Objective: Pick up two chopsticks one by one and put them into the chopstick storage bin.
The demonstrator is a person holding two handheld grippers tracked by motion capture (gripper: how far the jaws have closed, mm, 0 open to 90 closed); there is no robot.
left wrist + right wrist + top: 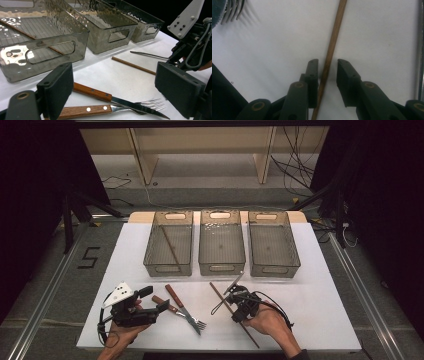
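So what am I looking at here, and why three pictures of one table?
A person holds a hand tool with two black jaws in each hand. One camera looks down from above; one rides on each tool. On the white table stand three grey bins; the left one holds a brown stick. Nearer lie a knife and fork. The right gripper straddles a wooden chopstick with its jaws not yet pressing it. The left gripper is open, holding nothing.

The high view looks forward and down over the whole surface [300, 310]. Both gripper views sit low and close, sharing the brown chopstick [332, 47] with it.
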